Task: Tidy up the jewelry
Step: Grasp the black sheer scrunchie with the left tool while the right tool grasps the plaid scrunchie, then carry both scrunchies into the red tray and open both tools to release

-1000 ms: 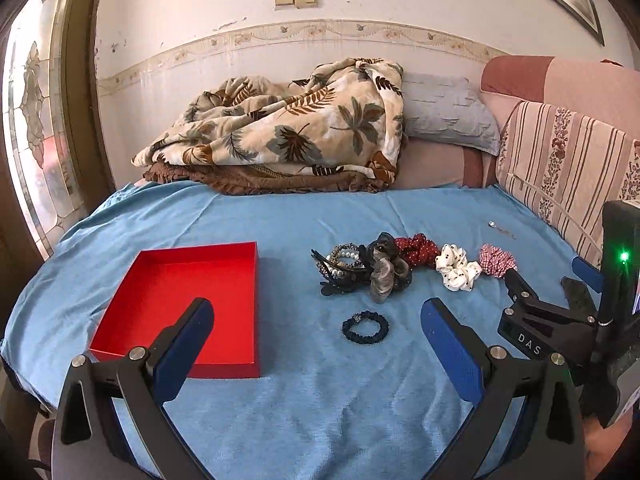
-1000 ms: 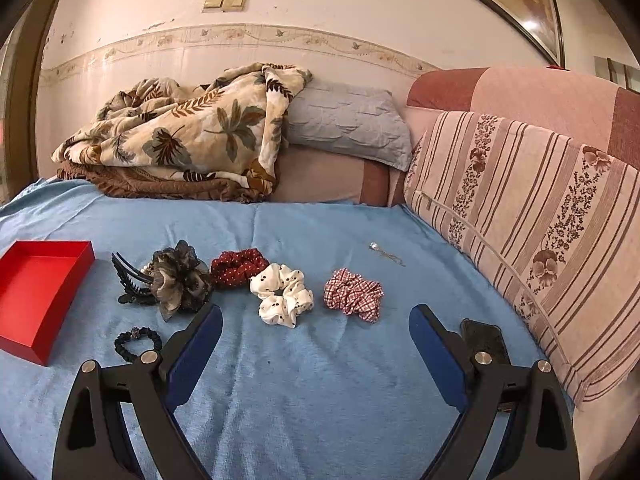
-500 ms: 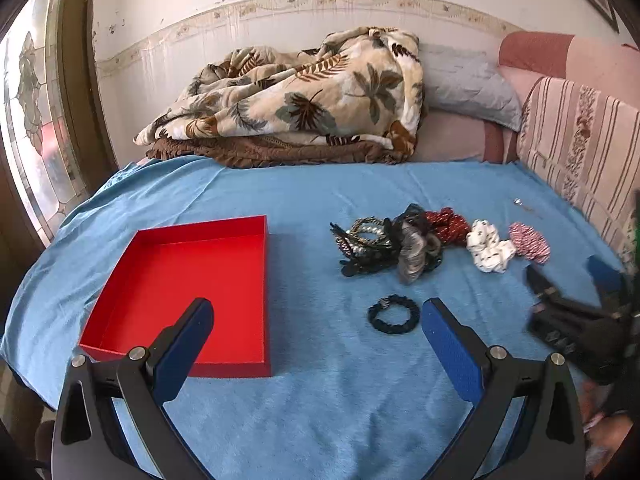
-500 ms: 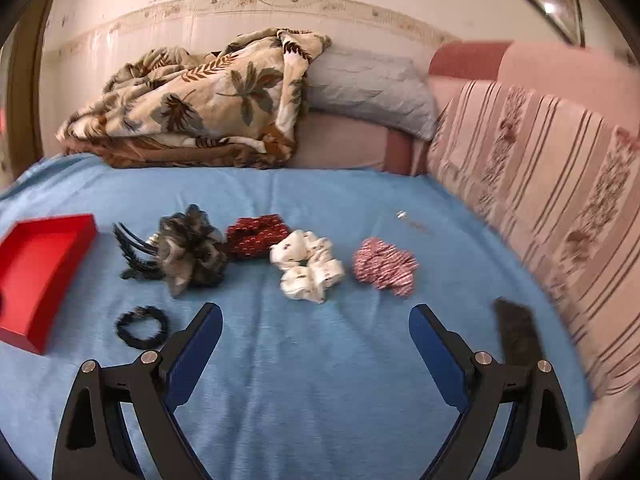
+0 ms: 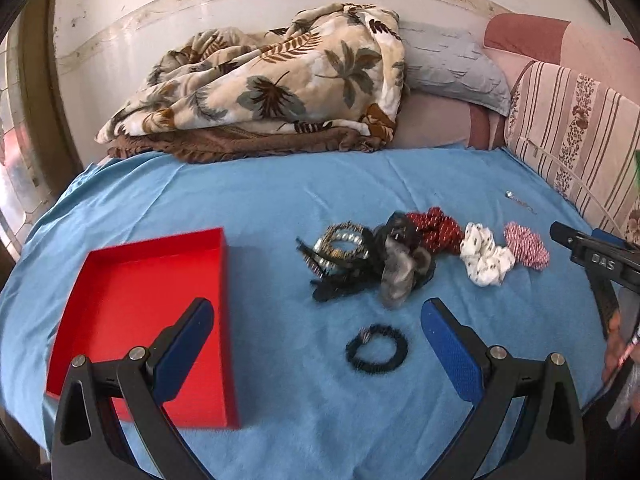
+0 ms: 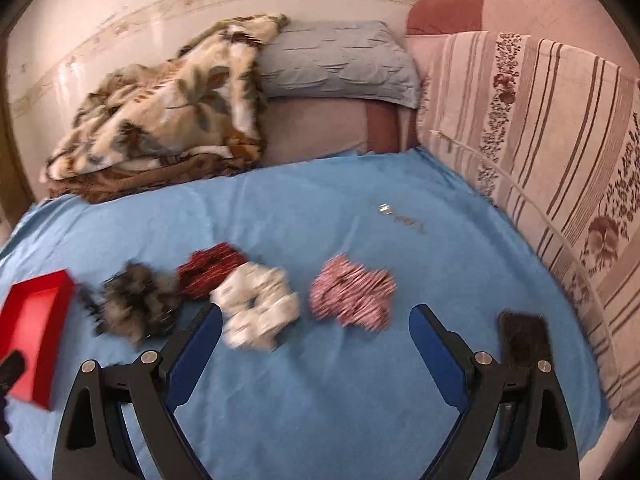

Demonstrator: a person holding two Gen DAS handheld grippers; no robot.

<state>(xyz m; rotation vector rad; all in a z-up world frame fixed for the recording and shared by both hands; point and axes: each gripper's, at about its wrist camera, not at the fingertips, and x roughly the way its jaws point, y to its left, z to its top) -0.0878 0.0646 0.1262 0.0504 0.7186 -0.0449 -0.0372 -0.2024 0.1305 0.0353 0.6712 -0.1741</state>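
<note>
Both grippers had dropped closer over the blue sheet (image 5: 280, 200). My left gripper (image 5: 316, 340) was spread wide, the black hair tie (image 5: 376, 348) lying between its fingers, the red tray (image 5: 132, 280) to the left. My right gripper (image 6: 316, 344) was spread too, with the white scrunchie (image 6: 256, 308) and pink scrunchie (image 6: 352, 296) just beyond it.

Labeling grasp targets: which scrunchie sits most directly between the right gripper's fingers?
The pink-and-white checked scrunchie, rightmost in the row. It lies ahead of the open right gripper; the white dotted scrunchie sits by its left finger, and the dark red scrunchie farther left.

Home bedroom: blanket (image 5: 280, 80), pillow (image 5: 452, 68)
</note>
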